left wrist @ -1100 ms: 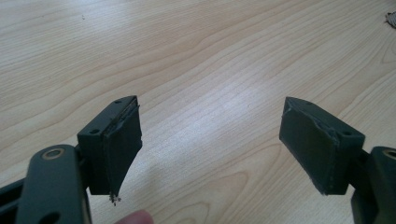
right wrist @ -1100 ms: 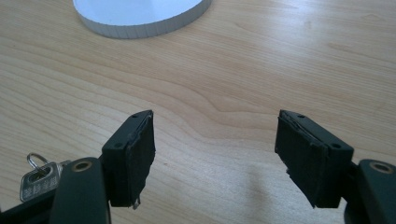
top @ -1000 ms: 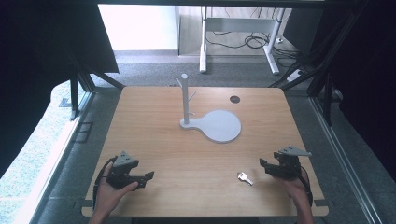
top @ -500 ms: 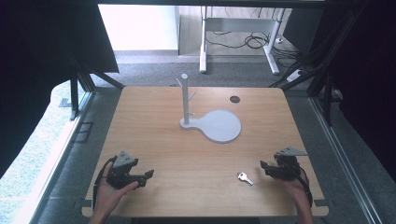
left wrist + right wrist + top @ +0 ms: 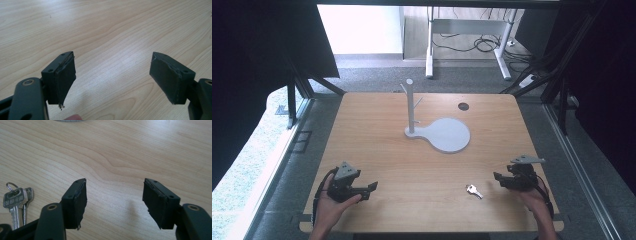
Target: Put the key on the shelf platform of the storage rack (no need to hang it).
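Pale wood bench [image 5: 412,160] is carrying little. Right gripper [image 5: 506,180], lower right of the high view, is holding its jaws wide apart, gripping nothing; left gripper [image 5: 364,189], lower left, is likewise gaping. Keys [image 5: 473,190] are lying flat just left of the right gripper, so its jaws risk skidding over them. Counted: two grippers, two keys on one ring, one grey stand [image 5: 438,131], upper centre
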`<state>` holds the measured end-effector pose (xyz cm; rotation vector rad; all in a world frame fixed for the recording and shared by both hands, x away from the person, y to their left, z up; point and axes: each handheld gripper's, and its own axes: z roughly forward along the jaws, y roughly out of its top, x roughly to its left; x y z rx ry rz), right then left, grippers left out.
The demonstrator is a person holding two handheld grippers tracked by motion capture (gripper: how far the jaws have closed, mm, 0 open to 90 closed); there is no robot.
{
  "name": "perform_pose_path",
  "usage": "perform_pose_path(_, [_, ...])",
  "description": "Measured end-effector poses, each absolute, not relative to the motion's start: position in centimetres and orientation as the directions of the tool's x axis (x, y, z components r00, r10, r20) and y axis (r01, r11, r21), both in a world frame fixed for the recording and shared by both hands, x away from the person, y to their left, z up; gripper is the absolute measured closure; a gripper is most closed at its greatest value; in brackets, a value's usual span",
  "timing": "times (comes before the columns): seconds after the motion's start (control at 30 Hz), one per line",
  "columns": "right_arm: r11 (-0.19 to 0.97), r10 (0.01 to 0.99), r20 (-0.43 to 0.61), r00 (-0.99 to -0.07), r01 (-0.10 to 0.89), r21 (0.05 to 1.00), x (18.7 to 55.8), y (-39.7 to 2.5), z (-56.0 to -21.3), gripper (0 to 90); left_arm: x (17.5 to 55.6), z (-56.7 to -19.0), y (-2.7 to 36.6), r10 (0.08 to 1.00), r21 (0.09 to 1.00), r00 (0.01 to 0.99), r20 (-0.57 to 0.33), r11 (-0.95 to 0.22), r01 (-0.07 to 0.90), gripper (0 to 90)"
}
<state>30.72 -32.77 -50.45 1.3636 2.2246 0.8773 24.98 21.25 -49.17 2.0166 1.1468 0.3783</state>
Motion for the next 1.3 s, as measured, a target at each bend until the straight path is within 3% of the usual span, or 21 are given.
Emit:
perform_pose_path(0.63, [0.473,0.806,0.019,-0.591,0.664,0.579,32.7,-29.7,-46.9,39.7,25.0,-49.0,21.0,0.816,0.736,0.563,-0.135,-0.297,0.608,21.4])
perform_pose_path(1.3, [0.582,0.74,0.016,-0.673,0.652,0.487,33.2,-25.8,-46.7,43.3,25.0,-48.8,21.6,0.816,0.749,0.556,-0.155,-0.27,0.605,21.1])
